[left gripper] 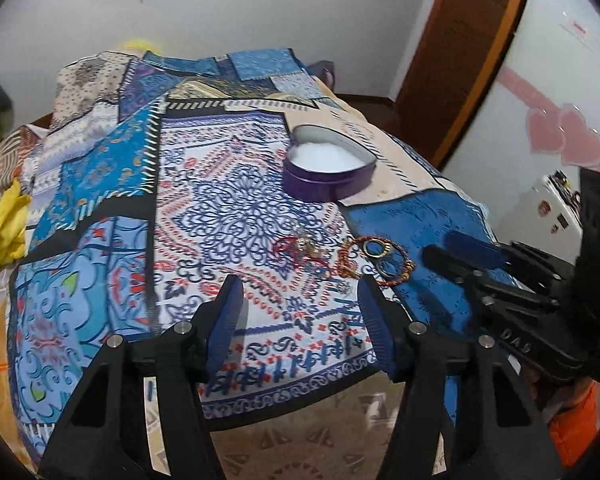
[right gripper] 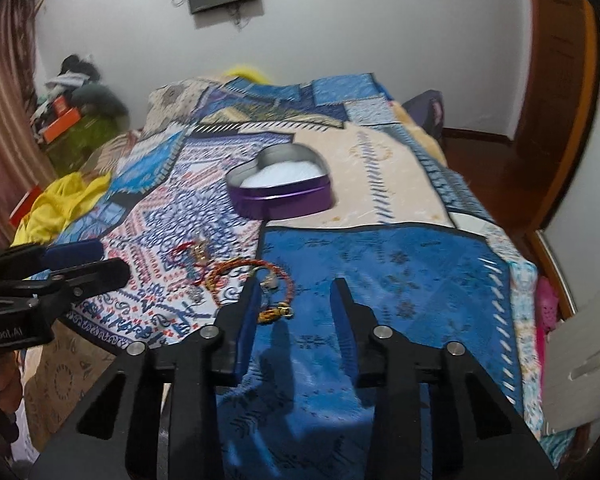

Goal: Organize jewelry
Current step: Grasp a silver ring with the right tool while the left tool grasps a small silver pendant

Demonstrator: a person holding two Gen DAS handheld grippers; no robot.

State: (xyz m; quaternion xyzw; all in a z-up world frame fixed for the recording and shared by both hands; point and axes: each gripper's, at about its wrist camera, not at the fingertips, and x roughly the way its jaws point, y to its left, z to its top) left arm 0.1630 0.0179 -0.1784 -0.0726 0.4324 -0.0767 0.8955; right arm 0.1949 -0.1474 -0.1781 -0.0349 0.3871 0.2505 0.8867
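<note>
The jewelry lay in a loose heap near the front edge of the bed, where the white-and-red patterned patch of the bedspread point(left gripper: 236, 208) met the plain blue patch. An orange beaded bracelet point(left gripper: 376, 260) lay flat as a ring, with two gold rings point(left gripper: 374, 249) resting inside its loop; being a circle, it had no long axis to speak of, and only its clasp end, seen toward the near side in the right wrist view, gave it any direction. Just to its left sat a tangle of red thread point(left gripper: 288, 248) with a small gold piece point(left gripper: 308, 245) in it, and the whole cluster ran side to side along the bed edge. Behind it, well apart and further up the bed, stood a purple heart-shaped tin point(left gripper: 328, 168), lid off, with a white lining showing; its point seemed to face left in the left wrist view. It was probably left open there as the place where the pieces were to go. The left gripper point(left gripper: 300, 304) hovered over the white patch with its tongs wide apart and nothing between them, just short of the heap. The right gripper point(right gripper: 296, 312) also had its tongs apart and empty, its left finger point(right gripper: 248, 312) just beside the bracelet's near end, likely lined up for a first pick. A yellow cloth point(right gripper: 60, 208) lay bunched at the bed's left side.
</note>
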